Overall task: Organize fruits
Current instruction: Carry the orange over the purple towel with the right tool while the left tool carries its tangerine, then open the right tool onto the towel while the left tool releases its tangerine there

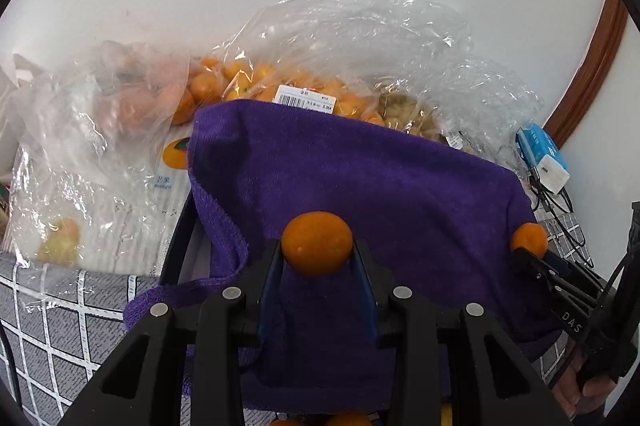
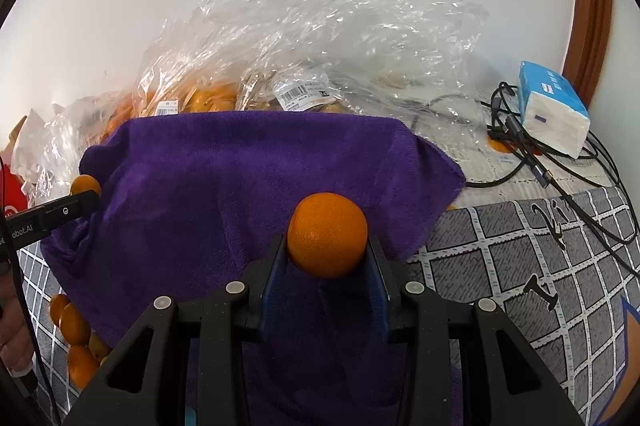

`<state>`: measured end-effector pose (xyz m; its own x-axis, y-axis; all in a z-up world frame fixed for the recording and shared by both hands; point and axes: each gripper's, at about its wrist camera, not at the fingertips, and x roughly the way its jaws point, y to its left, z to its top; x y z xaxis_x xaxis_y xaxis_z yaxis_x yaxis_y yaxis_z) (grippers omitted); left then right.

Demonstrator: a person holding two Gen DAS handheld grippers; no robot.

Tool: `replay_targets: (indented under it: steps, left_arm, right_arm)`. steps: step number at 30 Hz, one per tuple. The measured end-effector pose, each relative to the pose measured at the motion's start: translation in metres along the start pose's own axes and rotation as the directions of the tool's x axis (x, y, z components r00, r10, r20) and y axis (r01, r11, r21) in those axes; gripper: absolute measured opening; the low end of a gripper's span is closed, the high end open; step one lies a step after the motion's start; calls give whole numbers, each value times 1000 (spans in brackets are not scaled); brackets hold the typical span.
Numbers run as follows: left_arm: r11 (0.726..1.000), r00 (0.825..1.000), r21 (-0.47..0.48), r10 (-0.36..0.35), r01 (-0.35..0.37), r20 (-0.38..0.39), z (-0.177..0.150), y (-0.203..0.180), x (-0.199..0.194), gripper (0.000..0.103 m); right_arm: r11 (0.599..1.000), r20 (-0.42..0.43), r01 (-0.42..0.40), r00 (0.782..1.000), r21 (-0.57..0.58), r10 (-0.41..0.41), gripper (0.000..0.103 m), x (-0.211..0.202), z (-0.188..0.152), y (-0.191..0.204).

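Note:
My left gripper is shut on a small orange fruit, held above a purple towel. My right gripper is shut on a larger orange over the same towel. Each wrist view shows the other gripper at the towel's edge: the right gripper with its orange, and the left gripper with its small fruit. Several loose oranges lie beside the towel at the lower left. Clear plastic bags of oranges sit behind the towel.
The towel drapes over a dark-rimmed object on a grey checked cloth. More crumpled plastic bags are piled against the white wall. A blue tissue pack and black cables lie at the right. A person's hand holds the right gripper.

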<state>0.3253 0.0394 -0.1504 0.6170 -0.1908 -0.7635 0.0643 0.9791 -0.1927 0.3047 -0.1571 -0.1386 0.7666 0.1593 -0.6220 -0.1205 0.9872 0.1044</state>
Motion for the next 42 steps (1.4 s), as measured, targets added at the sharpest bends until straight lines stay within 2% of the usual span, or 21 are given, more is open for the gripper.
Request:
replay_targets:
  steps: [19,24,27,31,37,42]
  left_arm:
    - [1000,996,8,27,-26,-81,-2,2,18,33]
    - [999,994,14,31,-30,-101,-4,1,22,33]
    - [999,993,27,35,-32,-115,-3,-2,21,36]
    - [999,995,33,36,-33,-93,0,-7,13,46]
    - [999,999,44,3,-1,-46,4,-16,-8,49]
    - [999,1000,54,0,0,-1,8,-21,-25,49]
  right_arm:
    - [999,-31,27,999,-36,-28,40,8,1,9]
    - [999,-9,34,999,-27,-34,59,-4,1,8]
    - [999,15,42,999,-24,-42,63,-16,1,7]
    - [997,30,71,997,-24,-70,64,-30,-1,7]
    - [996,46,87,995,-2,-87,64,-53,-12,4]
    - [984,83,178,981,-10,-177,64,-75,-20,3]
